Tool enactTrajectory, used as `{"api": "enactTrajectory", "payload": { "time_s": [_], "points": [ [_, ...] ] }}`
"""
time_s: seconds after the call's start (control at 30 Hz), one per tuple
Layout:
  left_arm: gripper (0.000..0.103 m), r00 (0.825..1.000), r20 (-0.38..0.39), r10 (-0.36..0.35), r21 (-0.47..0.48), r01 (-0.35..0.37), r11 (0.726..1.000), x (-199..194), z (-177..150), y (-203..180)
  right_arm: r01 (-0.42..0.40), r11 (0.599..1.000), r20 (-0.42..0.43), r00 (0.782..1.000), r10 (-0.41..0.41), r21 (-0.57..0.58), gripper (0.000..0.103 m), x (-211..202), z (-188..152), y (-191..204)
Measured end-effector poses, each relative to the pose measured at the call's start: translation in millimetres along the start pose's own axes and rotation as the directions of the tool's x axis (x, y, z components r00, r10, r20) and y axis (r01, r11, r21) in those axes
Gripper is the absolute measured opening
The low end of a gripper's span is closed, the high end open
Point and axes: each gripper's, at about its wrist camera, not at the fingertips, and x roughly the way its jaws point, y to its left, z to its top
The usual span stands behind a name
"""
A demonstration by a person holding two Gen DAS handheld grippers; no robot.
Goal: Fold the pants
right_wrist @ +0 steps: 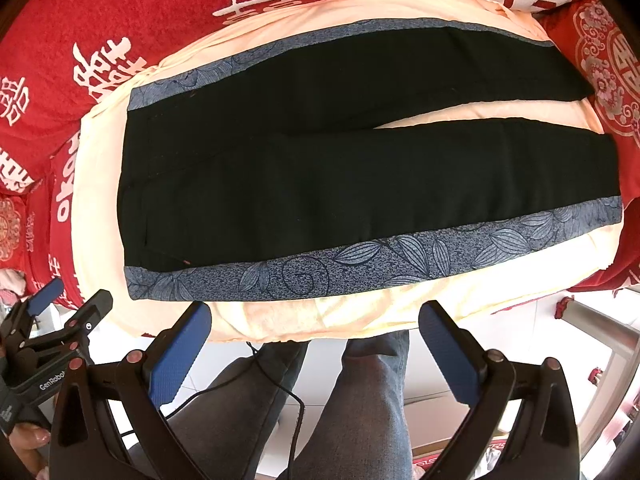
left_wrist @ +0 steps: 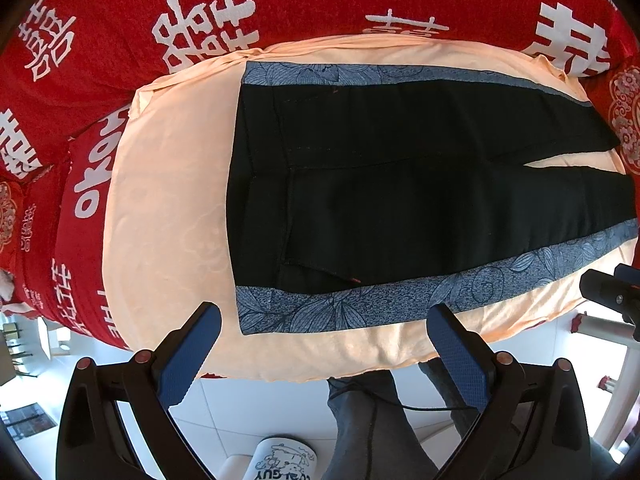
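While both grippers hang back over the near edge of the bed, the pants (right_wrist: 360, 176) lie spread flat on a peach cloth (left_wrist: 168, 200), which itself sits on a red bedspread (left_wrist: 120, 20) printed with white characters. Their long axis runs straight across, from 9 o'clock to 3 o'clock: waistband at the 9 o'clock end, the two legs reaching toward 3 o'clock with a narrow wedge of peach showing between them near the hems. A blue-grey leaf-patterned stripe (right_wrist: 360, 264) runs along the near long side, and that is the edge closest to both tools. From the left gripper (left_wrist: 324, 324) the waistband corner sits at about 12 o'clock, just beyond the fingertips; its blue pads (left_wrist: 188, 356) stand wide apart with nothing between them. The right gripper (right_wrist: 316, 320) is likewise spread wide and empty, with the mid-leg stretch of the stripe ahead at 12 o'clock and the hems off toward 2 o'clock. So the left is nearer the waist and the right nearer the legs, though neither touches fabric. To my eye folding has not begun; a first fold would likely mean pinching that near stripe and carrying it toward 12 o'clock, leg onto leg. The person's grey-trousered legs (right_wrist: 360, 400) stand below, at 6 o'clock.
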Motion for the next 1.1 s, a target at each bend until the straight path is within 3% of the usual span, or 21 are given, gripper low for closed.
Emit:
{"api": "enactTrajectory", "payload": {
  "time_s": [0.63,1.1],
  "points": [
    [0.103,1.0,0.006,0.024,0.012,-0.024,1.0,-3.3,0.9,-6.5,-0.039,0.999,0.006,0.999,0.039,0.016,0.103,0.9,3.2,-6.6],
    [0.103,0.996,0.002,0.087,-0.098,-0.087,0.991,-10.1,4.8,-34.8,-0.106,0.993,-0.028,0.994,0.105,-0.043,0.103,3.5,11.3,-44.2]
  ]
}}
